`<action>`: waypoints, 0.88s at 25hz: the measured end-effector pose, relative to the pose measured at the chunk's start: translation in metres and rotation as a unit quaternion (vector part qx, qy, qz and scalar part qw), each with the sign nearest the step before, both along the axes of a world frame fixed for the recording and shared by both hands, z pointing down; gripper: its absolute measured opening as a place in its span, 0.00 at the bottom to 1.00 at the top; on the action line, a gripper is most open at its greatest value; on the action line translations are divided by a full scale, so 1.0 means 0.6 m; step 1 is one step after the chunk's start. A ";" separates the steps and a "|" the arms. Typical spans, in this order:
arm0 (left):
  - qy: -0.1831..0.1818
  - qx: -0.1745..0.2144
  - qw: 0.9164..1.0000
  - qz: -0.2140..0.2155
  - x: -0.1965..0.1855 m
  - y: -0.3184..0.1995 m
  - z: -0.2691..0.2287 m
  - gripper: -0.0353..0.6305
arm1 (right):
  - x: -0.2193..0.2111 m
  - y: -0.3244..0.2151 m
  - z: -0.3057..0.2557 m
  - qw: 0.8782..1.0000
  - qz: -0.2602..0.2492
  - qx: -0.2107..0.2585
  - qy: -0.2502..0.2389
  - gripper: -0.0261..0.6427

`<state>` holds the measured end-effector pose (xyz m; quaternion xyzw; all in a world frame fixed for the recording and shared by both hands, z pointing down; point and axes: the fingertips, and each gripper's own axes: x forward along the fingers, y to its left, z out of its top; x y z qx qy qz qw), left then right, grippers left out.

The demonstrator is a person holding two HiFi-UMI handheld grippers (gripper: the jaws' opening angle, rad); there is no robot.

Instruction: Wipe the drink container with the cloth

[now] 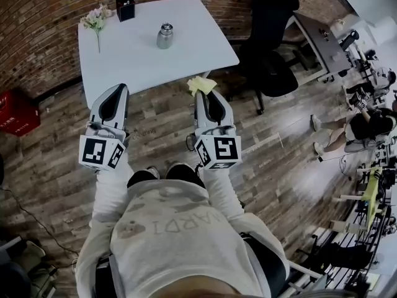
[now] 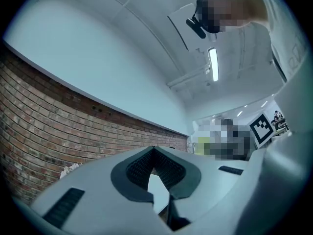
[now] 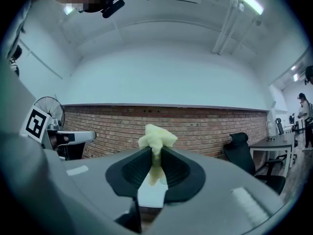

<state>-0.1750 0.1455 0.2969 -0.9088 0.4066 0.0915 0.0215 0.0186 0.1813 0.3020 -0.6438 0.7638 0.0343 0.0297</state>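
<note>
Person standing back from the white desk (image 1: pixel 130 61), a gripper in each hand, cloth in the right one

Right gripper (image 1: pixel 208 97): fingers clenched on a crumpled pale-yellow cloth (image 1: pixel 201 84), tuft poking out past the tips; left gripper (image 1: pixel 115 98): fingers pressed together at the tips, nothing between them; both held over the wooden floor (image 1: pixel 161 117), near the desk's front edge; metal drink container (image 1: pixel 165 36) upright mid-desk, well apart from both grippers; flower sprig (image 1: pixel 95 20) and black box (image 1: pixel 125 7) at the far-left corner.

One drink container (image 1: pixel 165 36), one cloth (image 1: pixel 201 84) (yellow), two grippers (image 1: pixel 116 90) (image 1: pixel 205 96)
</note>
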 end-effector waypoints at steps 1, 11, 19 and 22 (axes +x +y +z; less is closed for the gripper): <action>0.002 -0.002 1.000 0.001 -0.003 -0.005 0.002 0.05 | -0.002 -0.003 0.001 1.000 0.001 -0.001 0.002 0.15; 0.007 -0.009 1.000 0.005 -0.006 -0.079 0.014 0.05 | 0.005 -0.071 0.013 1.000 0.017 -0.011 0.001 0.15; 0.005 -0.009 1.000 -0.006 0.011 -0.178 0.007 0.05 | 0.018 -0.184 0.009 1.000 0.000 -0.011 -0.001 0.15; 0.005 -0.010 1.000 -0.014 0.018 -0.218 0.002 0.05 | 0.025 -0.229 0.005 1.000 -0.011 -0.012 0.000 0.15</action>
